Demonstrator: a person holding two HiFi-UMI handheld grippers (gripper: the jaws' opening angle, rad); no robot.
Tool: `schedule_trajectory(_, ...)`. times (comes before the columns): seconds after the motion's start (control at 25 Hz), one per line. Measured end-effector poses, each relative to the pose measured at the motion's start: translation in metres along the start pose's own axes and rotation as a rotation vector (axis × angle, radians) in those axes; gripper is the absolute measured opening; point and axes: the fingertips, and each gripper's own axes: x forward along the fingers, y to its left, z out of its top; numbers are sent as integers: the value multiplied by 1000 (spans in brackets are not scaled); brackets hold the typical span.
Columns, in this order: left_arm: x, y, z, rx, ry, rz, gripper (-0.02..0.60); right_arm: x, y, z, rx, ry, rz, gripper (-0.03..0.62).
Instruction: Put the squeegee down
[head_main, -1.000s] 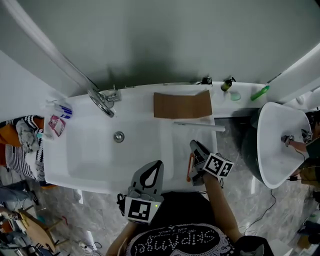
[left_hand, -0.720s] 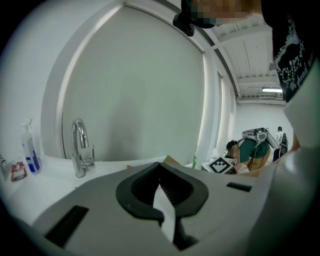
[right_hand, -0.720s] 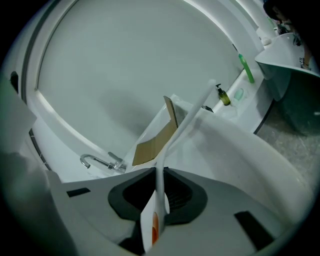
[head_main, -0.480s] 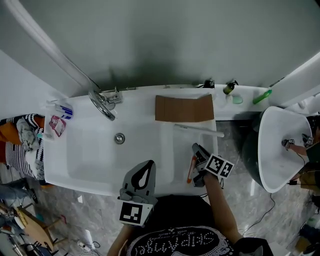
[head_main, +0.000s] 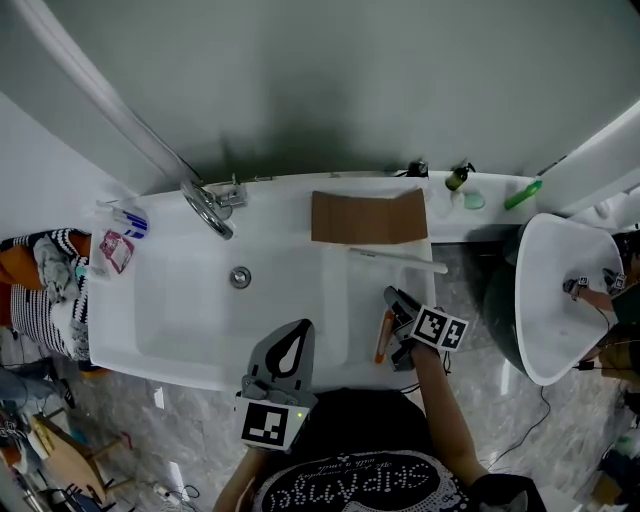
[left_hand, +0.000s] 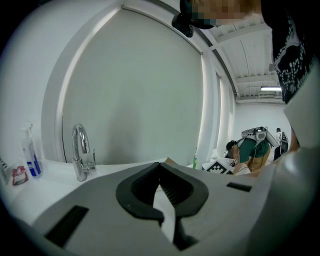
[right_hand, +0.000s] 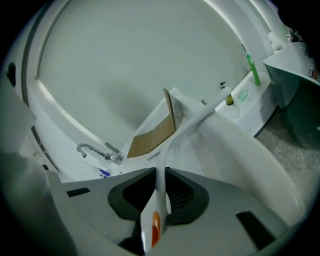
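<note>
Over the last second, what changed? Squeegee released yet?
The left gripper drifted slightly to the person's left, jaws together and empty. The right gripper remains shut on the squeegee, so no release yet. The cardboard and faucet are unchanged.

The head view looks steeply down from high over the white tub (head_main: 180, 320). The left gripper view sits low, facing across the tub to the faucet (left_hand: 80, 150); the right gripper view looks closely along the squeegee (right_hand: 161, 180) toward the cardboard (right_hand: 152, 137). All 3 views share the faucet.
</note>
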Motion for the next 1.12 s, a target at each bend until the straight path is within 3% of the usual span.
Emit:
schedule_trajectory(0.12, -4, -4, 1, 7, -9, -7, 5, -9, 0, 6, -43, -19, -1, 58)
schedule_trajectory(0.24, -7, -9, 1, 7, -6, -12, 5, -25, 2, 19, -132, -68, -40, 107)
schedule_trajectory(0.36, -5, -15, 3, 16, 0, -28, 5, -44, 19, 34, -213, -118, -17, 107)
schedule_trajectory(0.52, -7, -21, 10, 55, -15, -58, 5, -65, 61, 44, -401, -177, 24, 104)
schedule_trajectory(0.68, -10, -25, 15, 77, -36, -74, 5, -90, 108, 56, -586, -253, 55, 35)
schedule_trajectory(0.96, -22, -42, 20, 174, 7, -150, 5, -134, 184, 54, -741, -354, 153, 25)
schedule_trajectory(1.04, -30, -51, 32, 146, -13, -208, 5, -143, 202, 46, -768, -353, 187, 23)
schedule_trajectory(1.12, -38, -54, 50, 14, -76, -255, 5, -151, 217, 39, -784, -351, 213, 23)
